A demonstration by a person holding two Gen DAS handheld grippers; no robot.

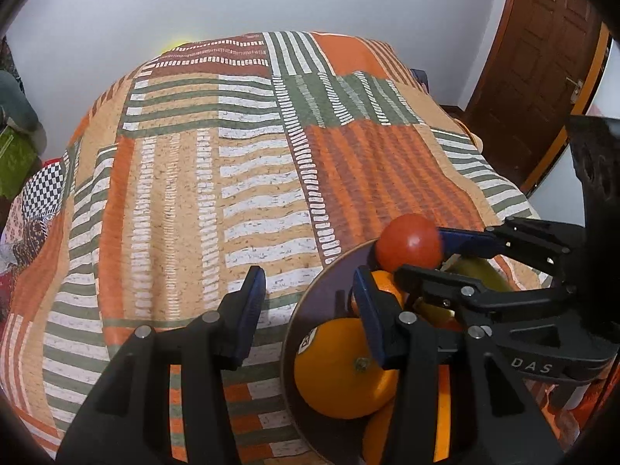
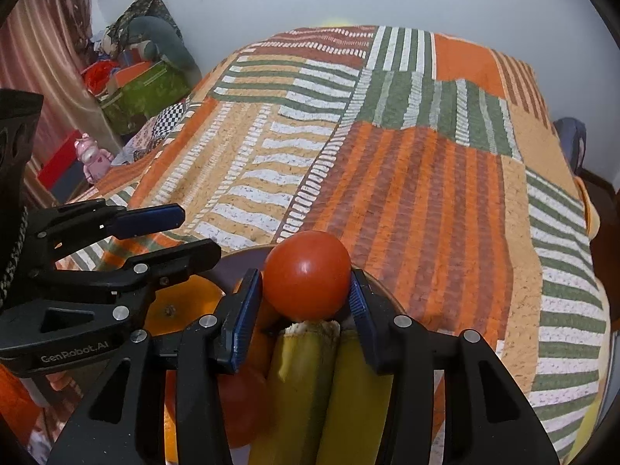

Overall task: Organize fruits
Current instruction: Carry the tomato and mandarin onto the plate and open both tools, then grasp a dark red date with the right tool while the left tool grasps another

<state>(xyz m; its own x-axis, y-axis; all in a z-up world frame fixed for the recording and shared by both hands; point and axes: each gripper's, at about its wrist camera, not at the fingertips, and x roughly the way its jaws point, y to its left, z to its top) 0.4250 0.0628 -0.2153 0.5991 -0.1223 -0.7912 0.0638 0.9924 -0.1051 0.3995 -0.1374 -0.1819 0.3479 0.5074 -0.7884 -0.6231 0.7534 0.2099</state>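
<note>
Furthest left, the left gripper [image 1: 310, 310] hangs released and holding nothing, one pad over the patterned bedspread [image 1: 232, 178], the other over the rim of the plate [image 1: 306, 310] beside a large orange [image 1: 337, 368]. Further right, the right gripper [image 2: 306, 290] is clenched on a red tomato [image 2: 306, 275] — held just above the bananas [image 2: 329, 387] and the other fruit piled on the plate. The step in hand looks like taking the tomato off the pile; next it needs lifting clear without nudging the bananas, then carrying to an open patch of bedspread.
</note>
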